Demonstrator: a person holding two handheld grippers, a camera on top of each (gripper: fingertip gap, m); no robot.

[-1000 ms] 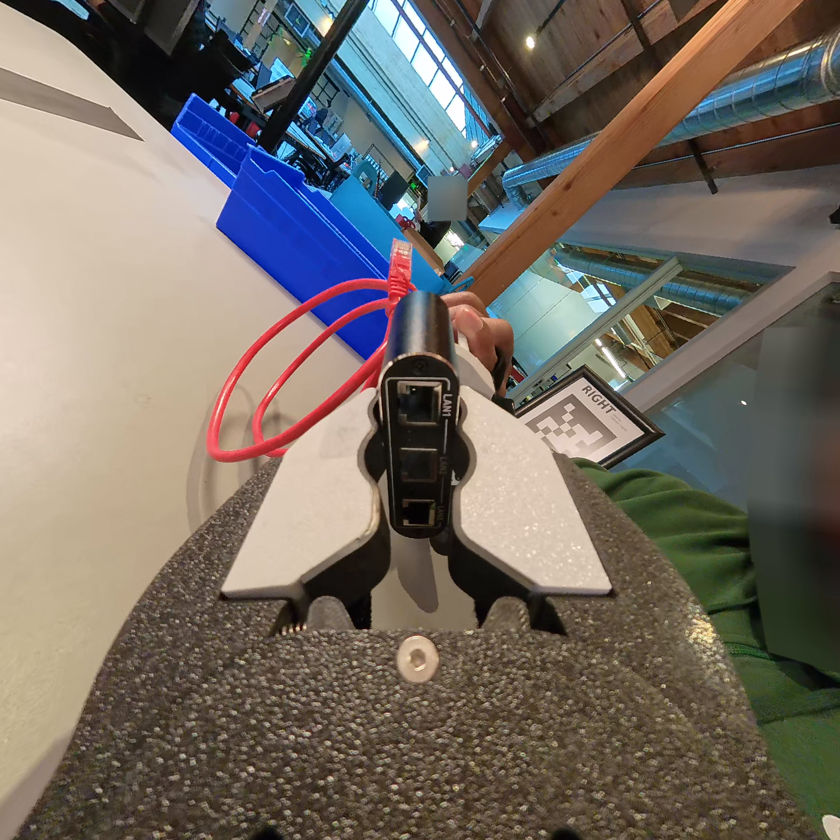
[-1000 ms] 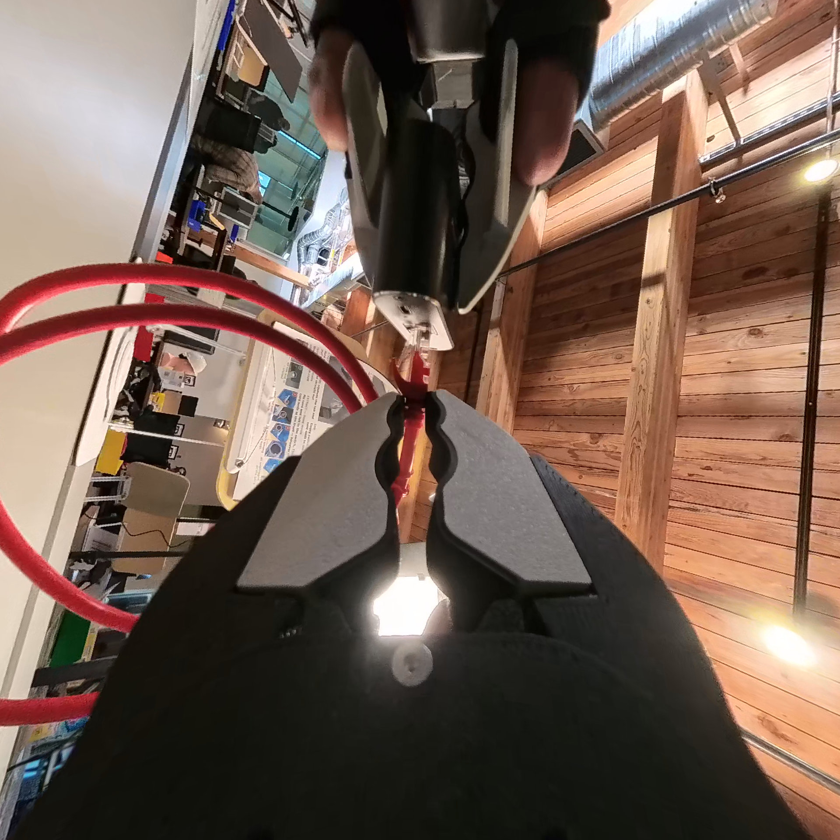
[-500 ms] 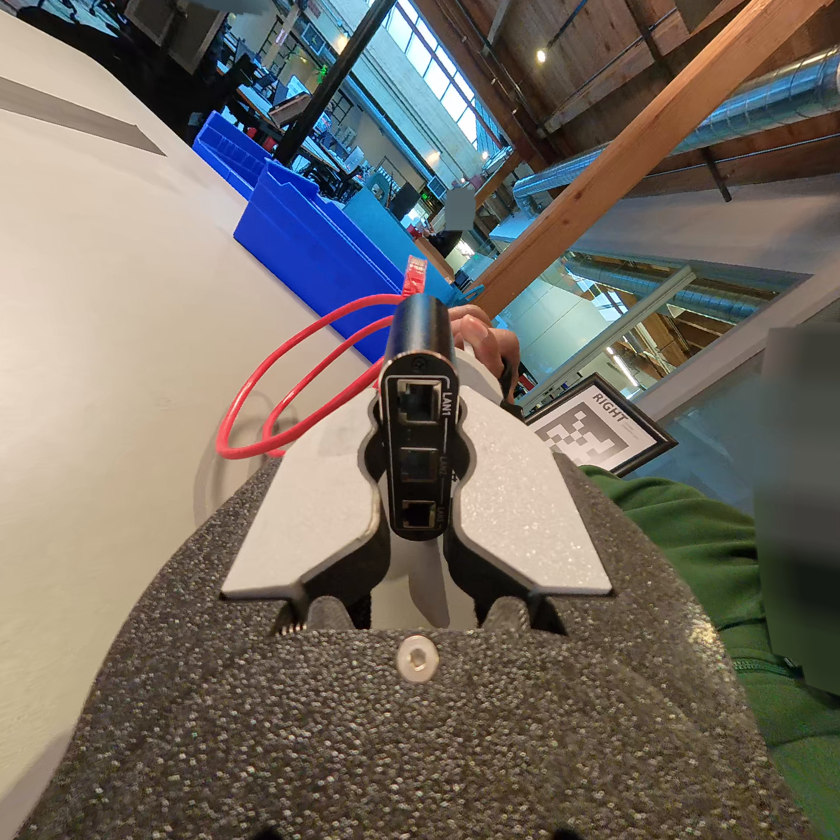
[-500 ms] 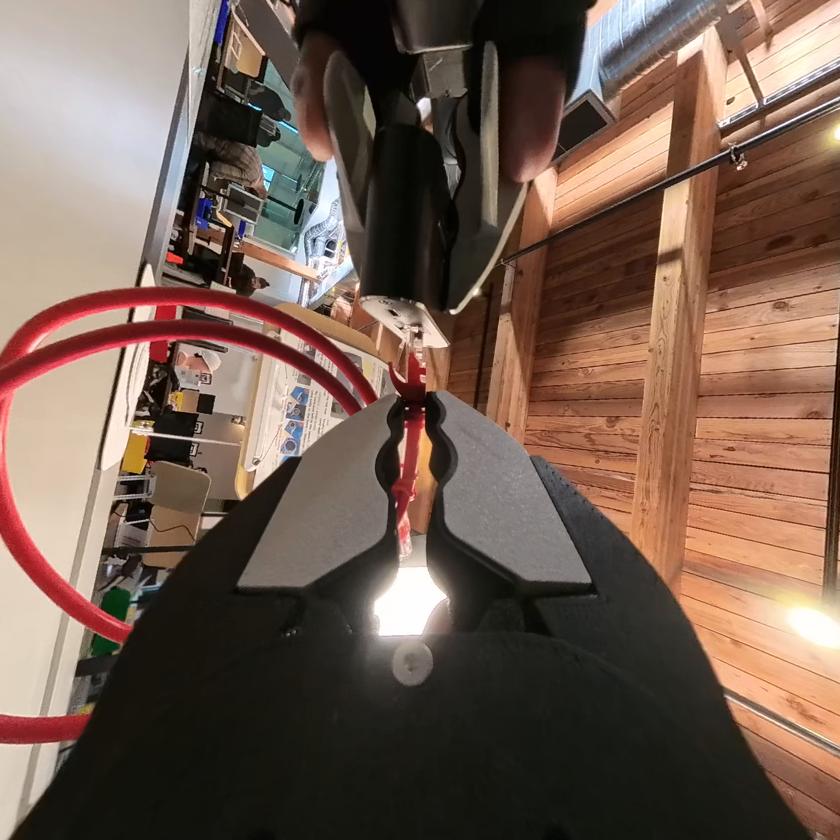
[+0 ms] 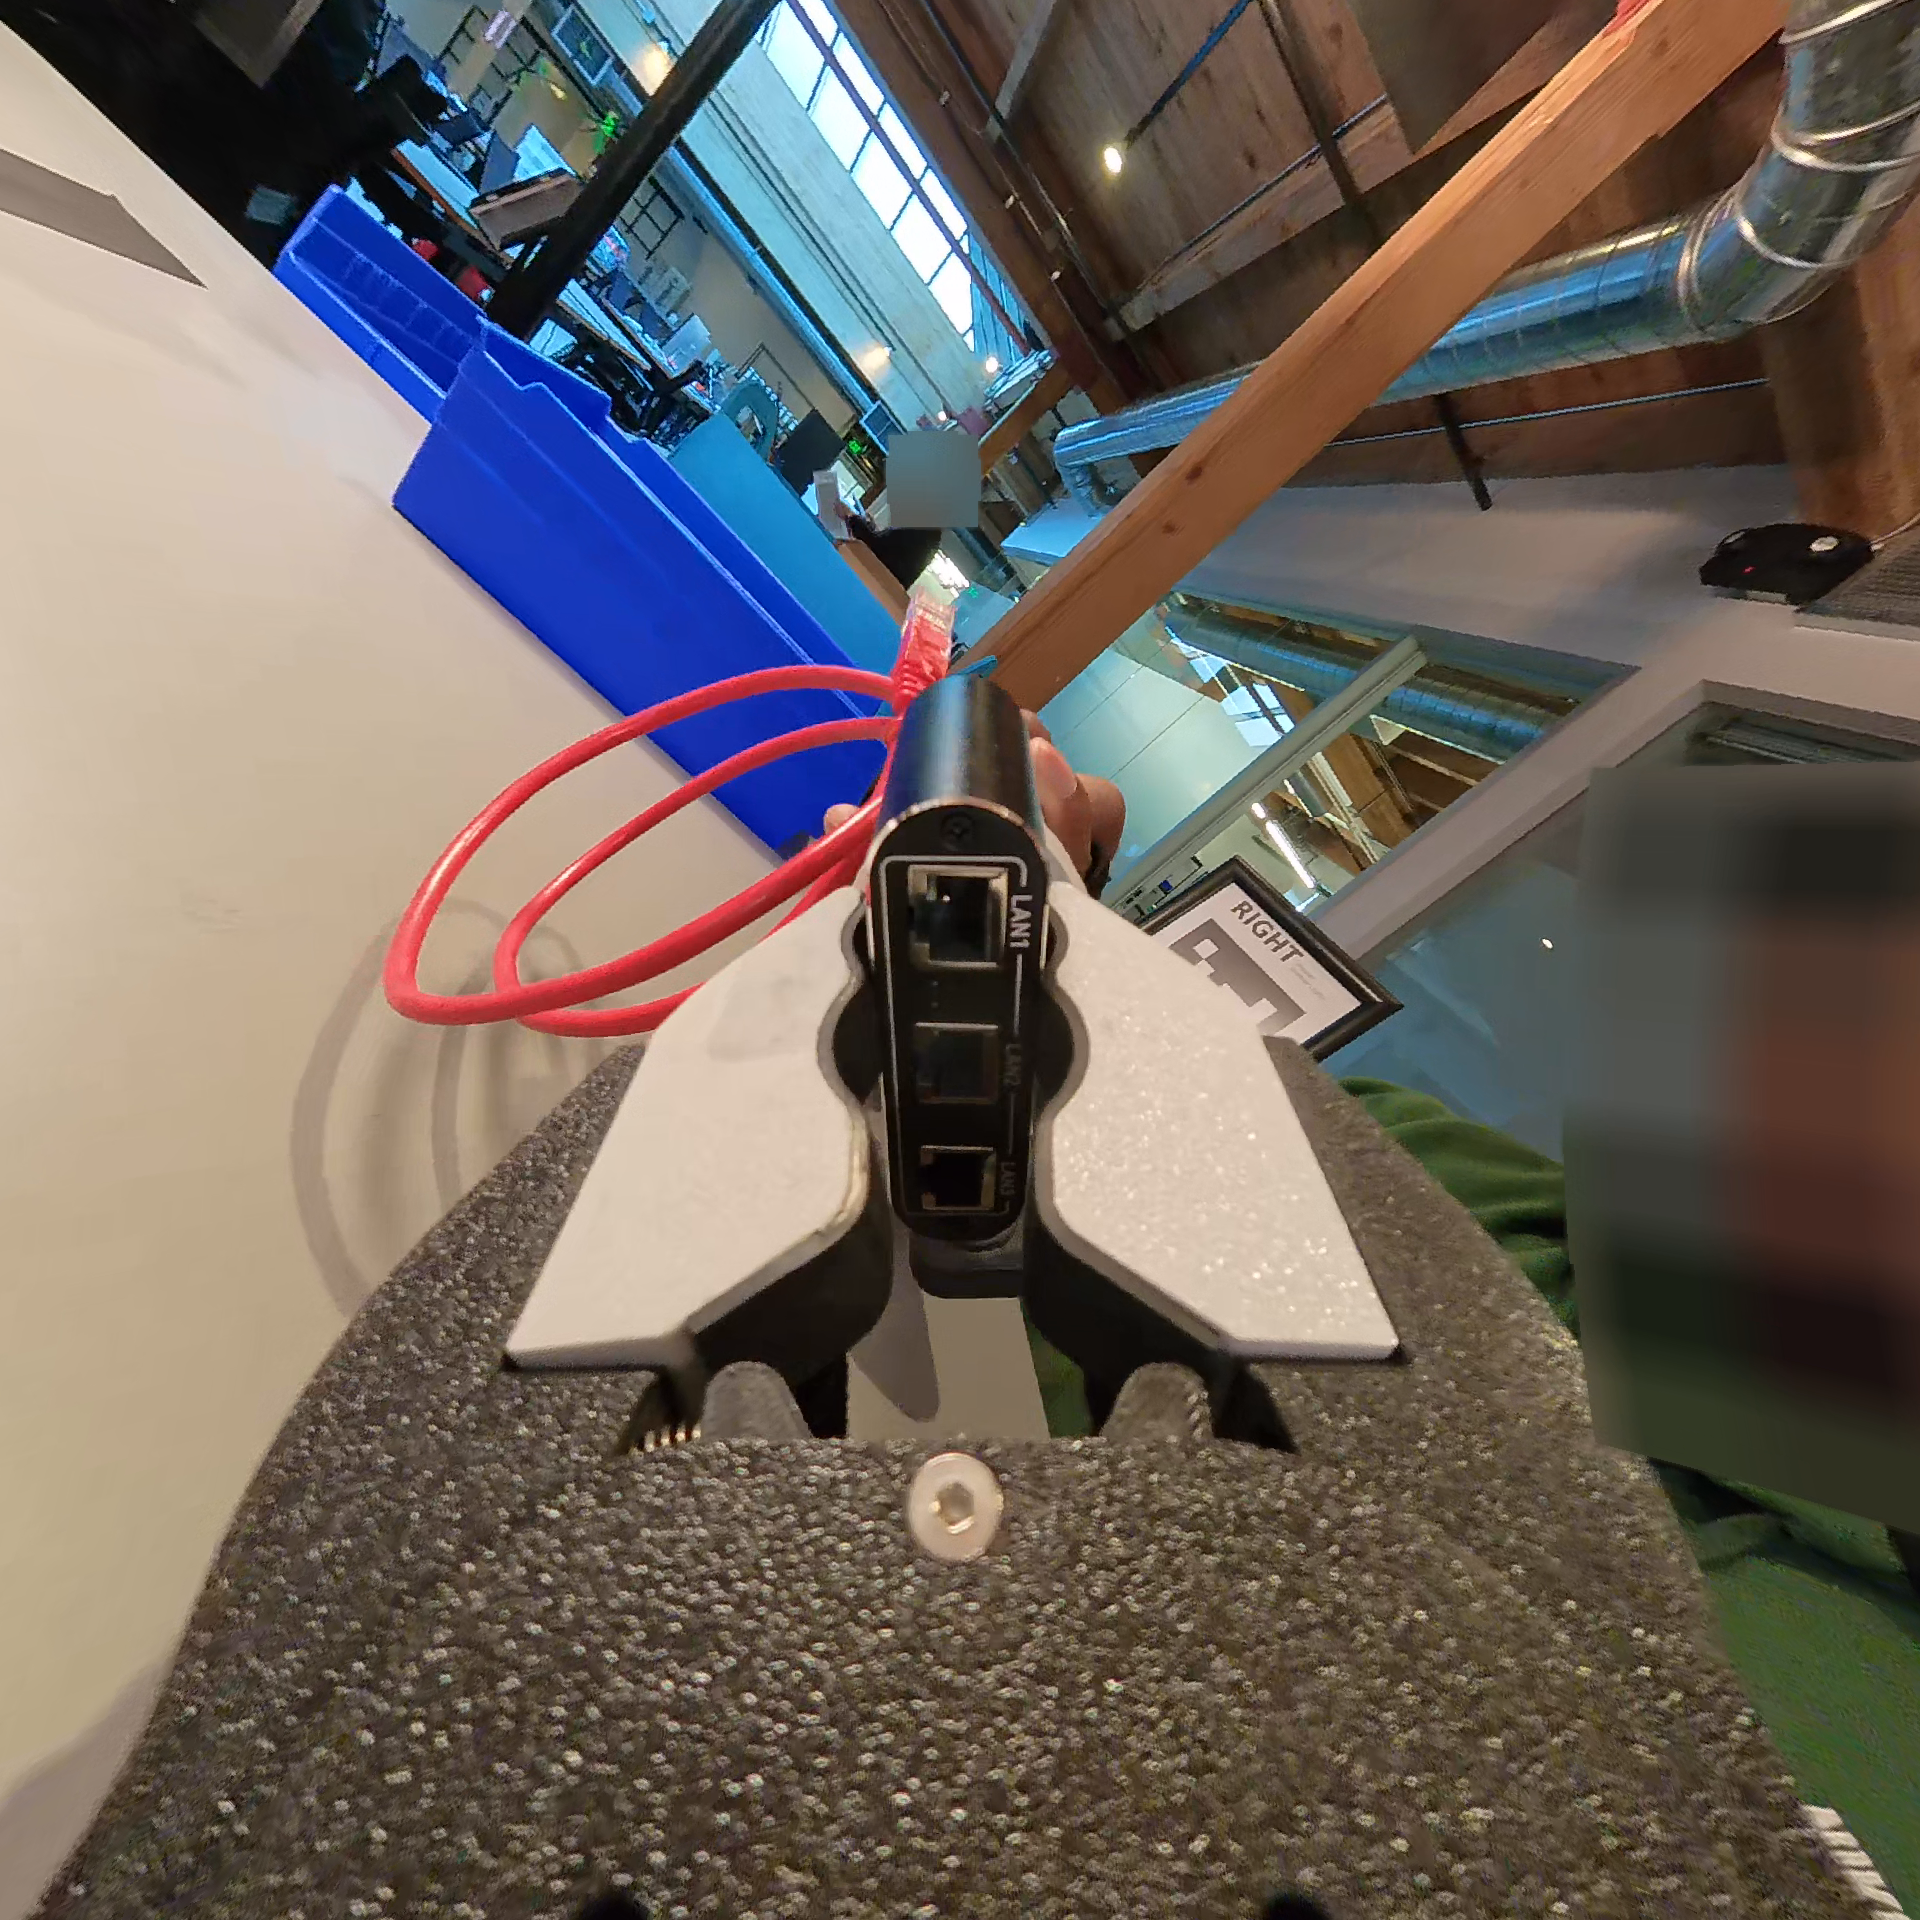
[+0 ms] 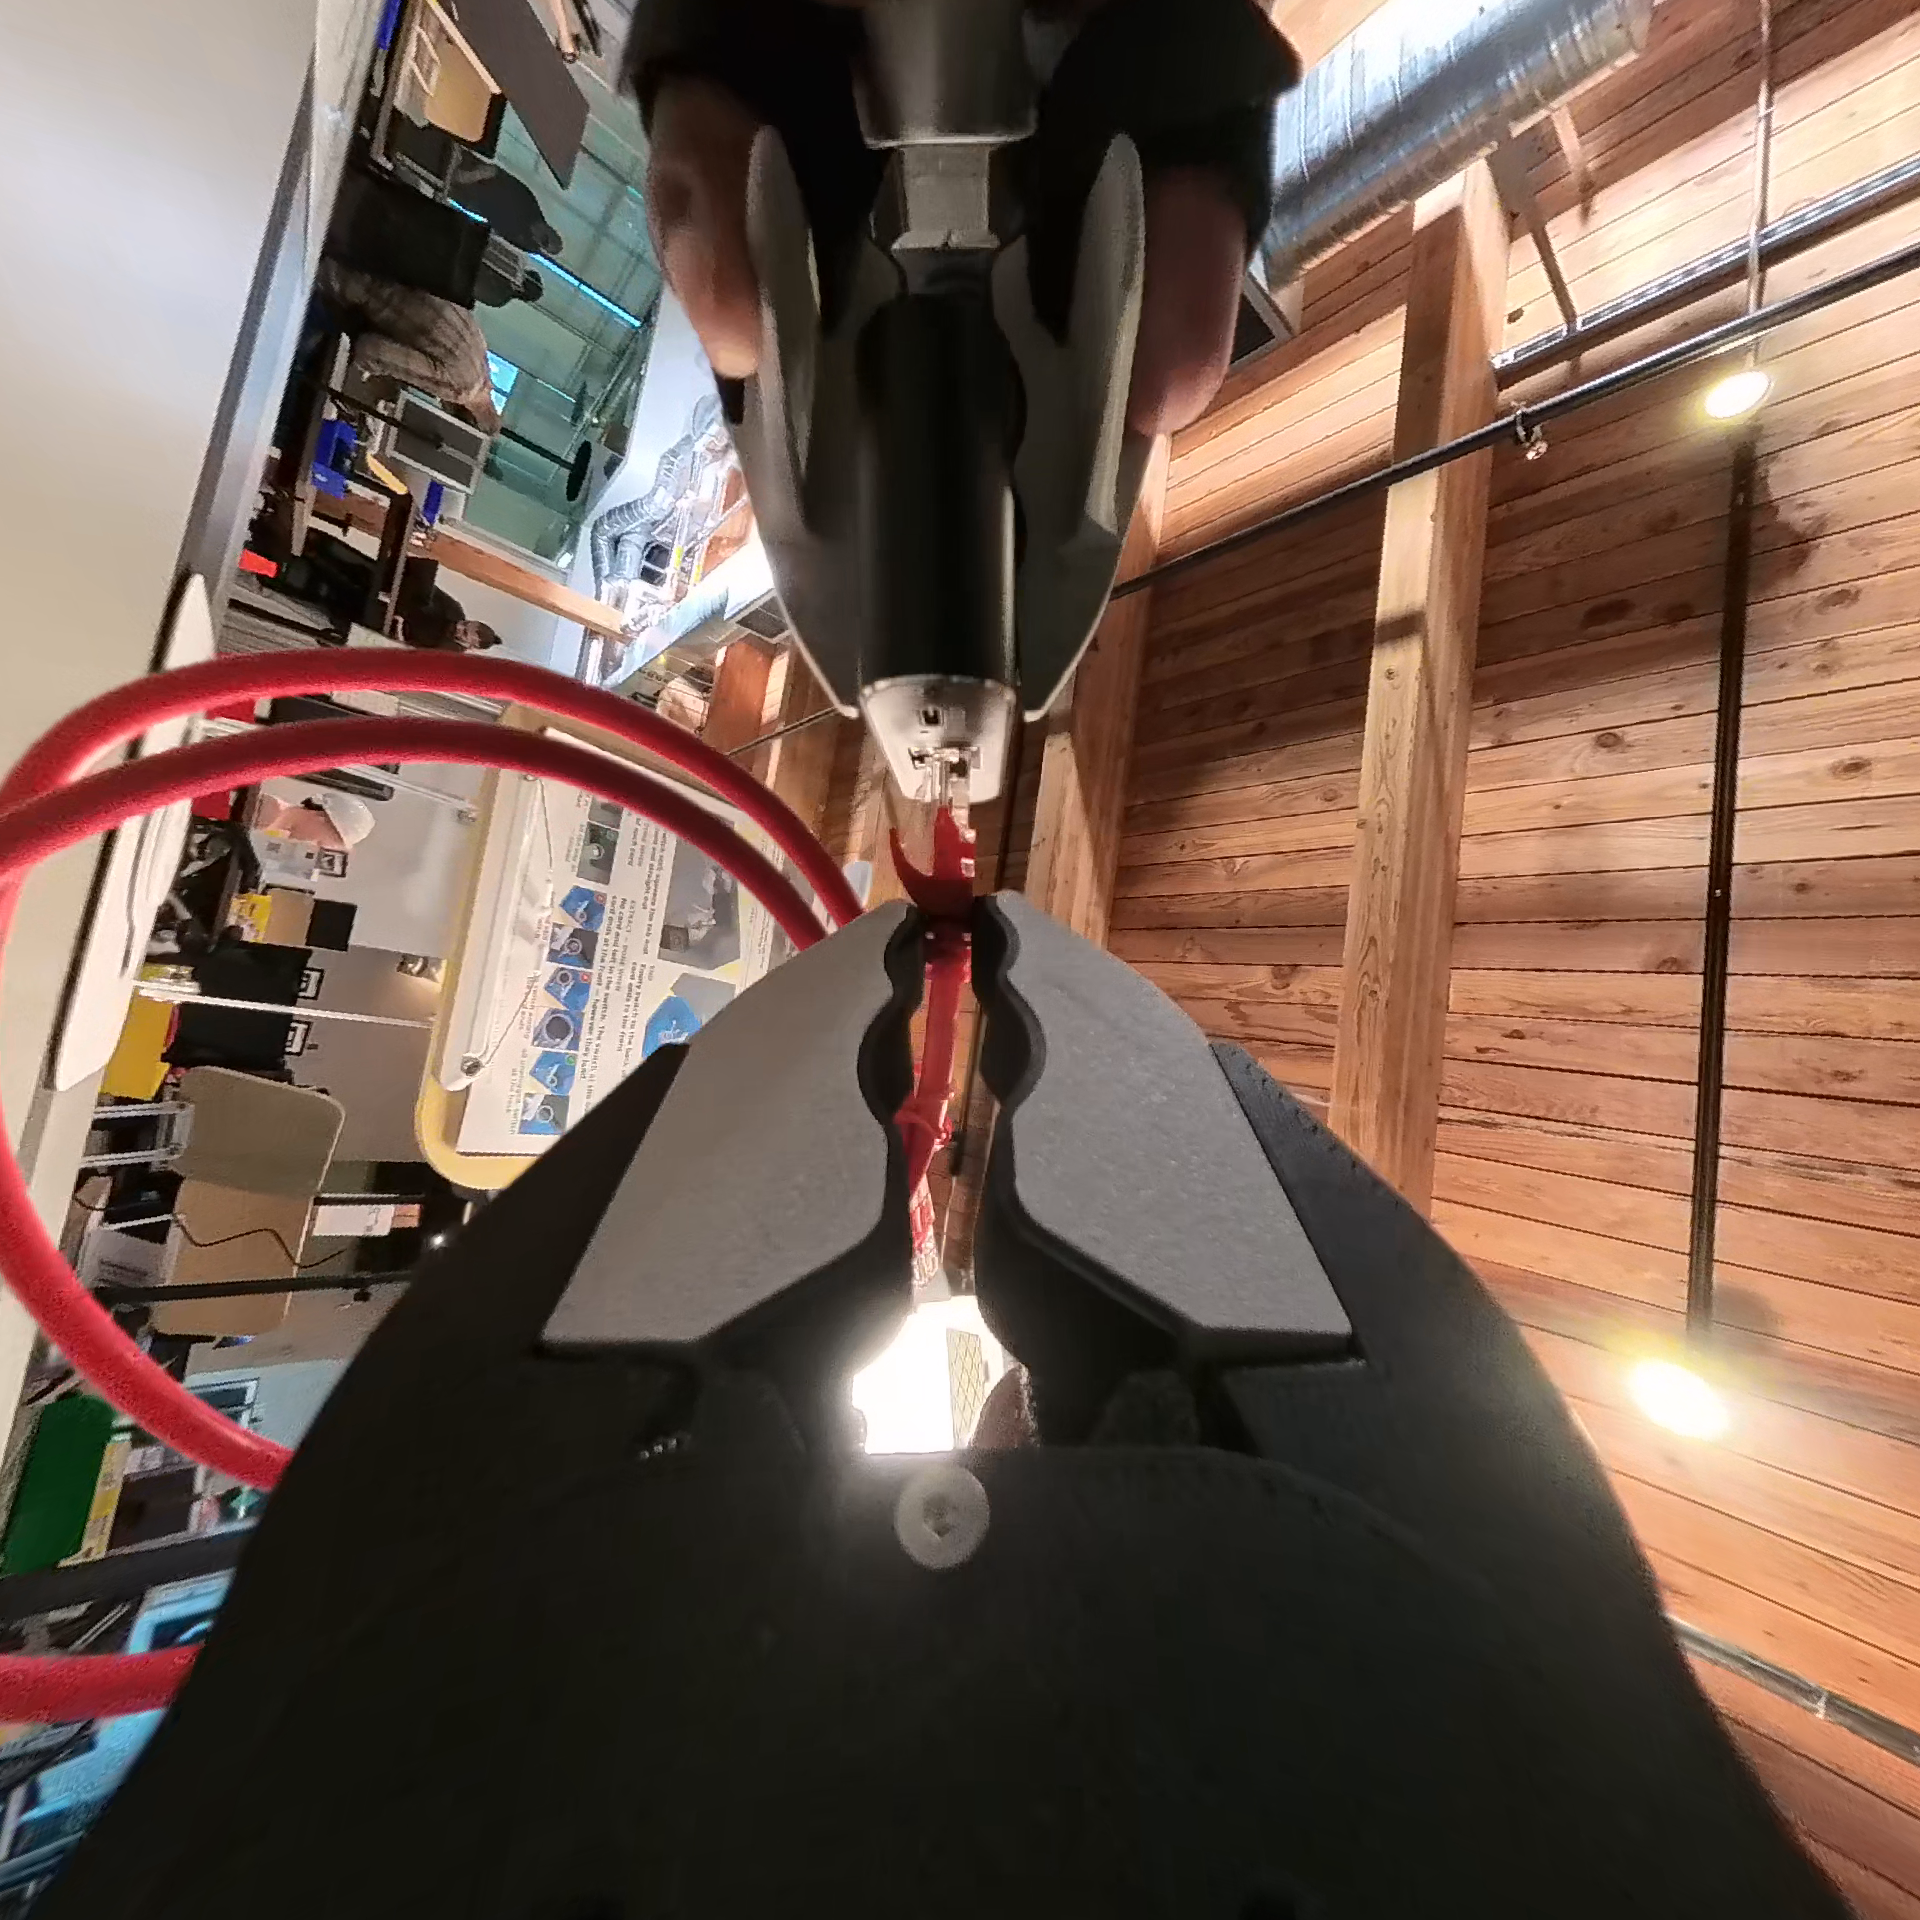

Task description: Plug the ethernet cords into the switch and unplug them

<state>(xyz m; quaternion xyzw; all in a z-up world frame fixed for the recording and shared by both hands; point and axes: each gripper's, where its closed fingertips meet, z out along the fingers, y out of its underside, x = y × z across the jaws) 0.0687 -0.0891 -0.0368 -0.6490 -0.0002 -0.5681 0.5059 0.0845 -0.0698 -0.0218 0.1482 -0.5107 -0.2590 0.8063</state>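
Left tongs [image 5: 961, 1049] clamp switch [image 5: 958, 1039]; right tongs [image 6: 940, 925] pinch red cord [image 6: 416, 707] beside blue bins [image 5: 582, 540].

Premises present as an open-plan workshop or lab within a converted timber industrial building. Exposed wooden beams [image 5: 1340, 312] and plank wall cladding [image 6: 1621, 935] are visible, with bare spiral metal ducting [image 5: 1558, 281] running overhead and a high strip of windows [image 5: 883, 177]. A pale bench [image 5: 177, 675] carries blue plastic storage bins [image 5: 582, 540]. Further back stand cluttered workstations [image 6: 343, 499], an illustrated instruction poster [image 6: 582, 935] and stacked equipment. Spot lamps [image 6: 1675, 1411] are fixed along the wall.
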